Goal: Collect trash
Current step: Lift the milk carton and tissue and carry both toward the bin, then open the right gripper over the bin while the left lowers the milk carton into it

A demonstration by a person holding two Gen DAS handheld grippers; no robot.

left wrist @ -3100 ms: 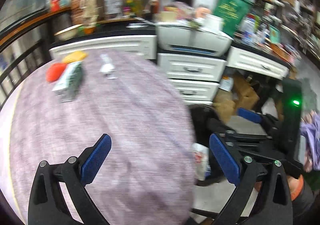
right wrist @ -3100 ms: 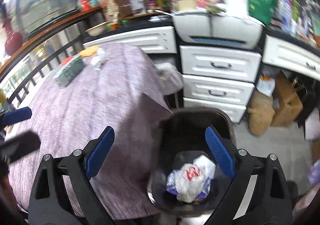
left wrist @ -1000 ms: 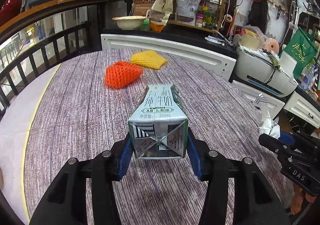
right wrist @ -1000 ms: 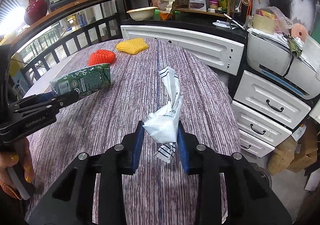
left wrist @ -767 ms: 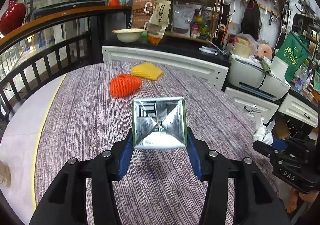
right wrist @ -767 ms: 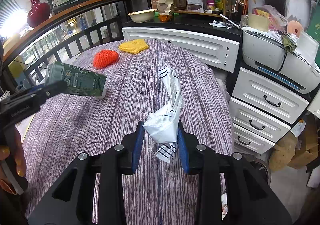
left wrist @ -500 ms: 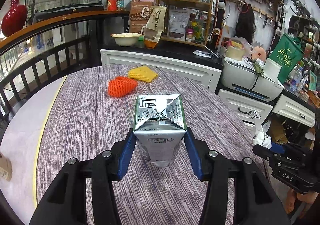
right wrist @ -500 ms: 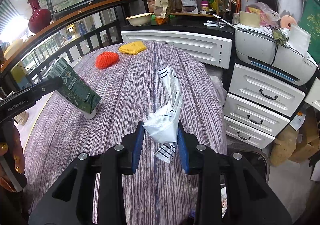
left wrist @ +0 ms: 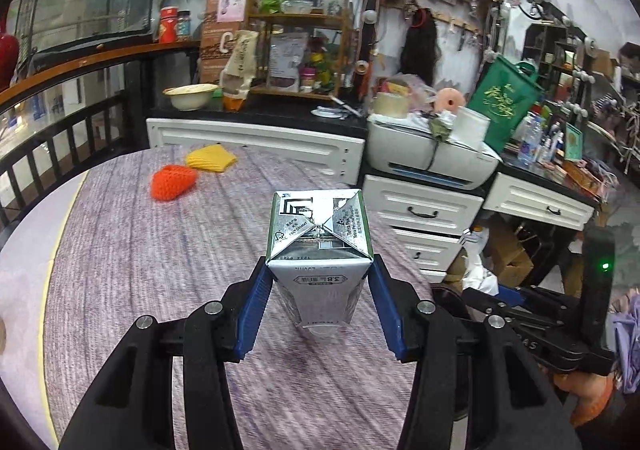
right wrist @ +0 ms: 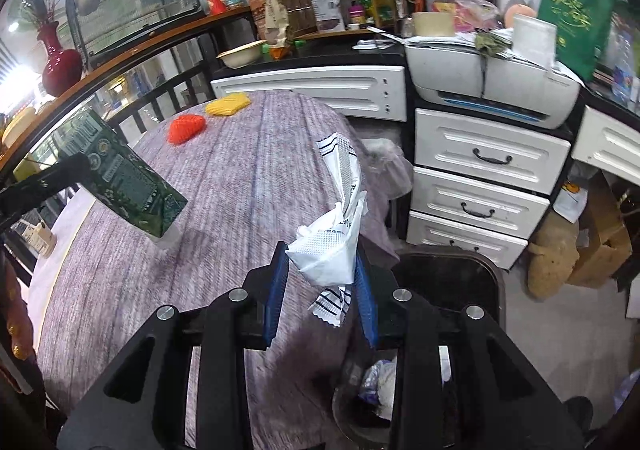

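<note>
Carrying both loads to the bin [right wrist: 448, 278] at the lower right of the right wrist view, the left gripper [left wrist: 320, 306] clamps a milk carton [left wrist: 320, 250] and the right gripper [right wrist: 320, 290] pinches a crumpled white wrapper [right wrist: 332, 254]. Each should probably be centred over the dark opening before letting go, the light wrapper low. The table [right wrist: 240, 178] edge sits just beside the bin, with drawers [right wrist: 480, 186] close behind.

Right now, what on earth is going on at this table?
A person is clearing trash with a hand-held gripper in each hand. The left hand-held gripper is clamped on a milk carton, lifted off the round table. The right hand-held gripper grips a crumpled white wrapper near the black trash bin beside the table. An orange foam net and a yellow one remain on the table.
</note>
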